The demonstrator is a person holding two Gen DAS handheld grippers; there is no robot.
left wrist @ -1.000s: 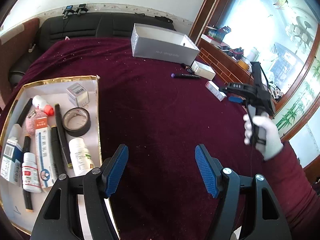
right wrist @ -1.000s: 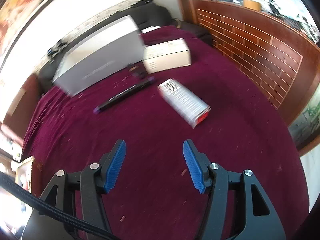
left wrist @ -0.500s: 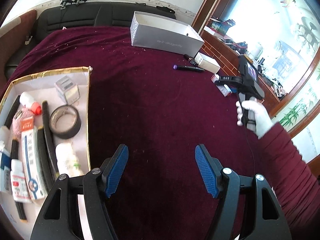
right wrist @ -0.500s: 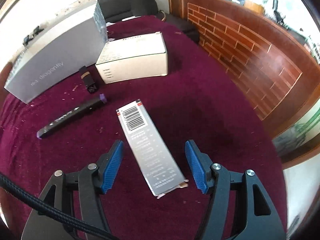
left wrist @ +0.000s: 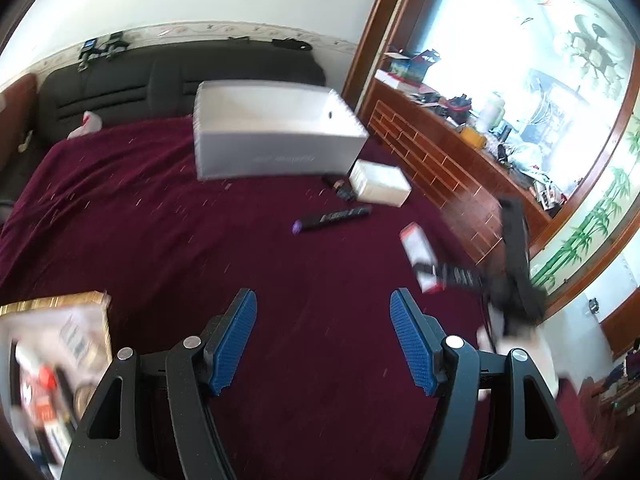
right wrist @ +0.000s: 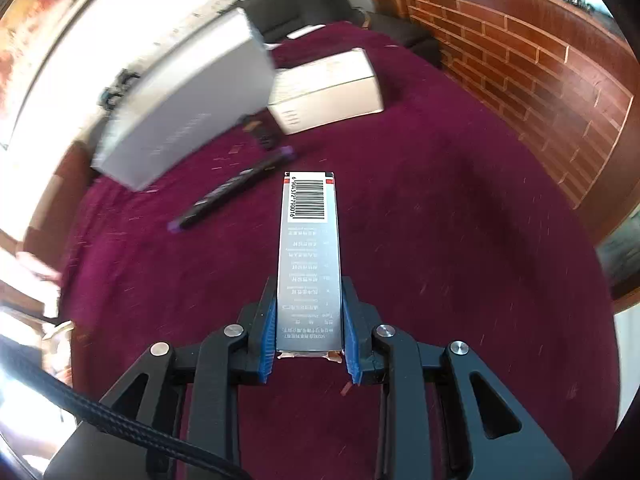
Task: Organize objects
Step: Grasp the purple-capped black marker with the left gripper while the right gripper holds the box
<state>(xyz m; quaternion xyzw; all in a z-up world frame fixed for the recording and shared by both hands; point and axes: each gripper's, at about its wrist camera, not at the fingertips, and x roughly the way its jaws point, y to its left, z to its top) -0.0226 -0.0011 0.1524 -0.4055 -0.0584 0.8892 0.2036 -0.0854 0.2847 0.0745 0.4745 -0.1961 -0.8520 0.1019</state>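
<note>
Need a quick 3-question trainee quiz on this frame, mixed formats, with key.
1. True or false: the right gripper is shut on the long silver barcoded carton.
2. Multiple choice: the left gripper is (A) shut on a bottle, (B) open with nothing between its blue pads, (C) holding tape.
3. Fill in: the black marker with a purple cap lies on the dark red cloth, between the held carton and the large ____ open box.

Key: 1 true; 2 B; 3 grey.
</note>
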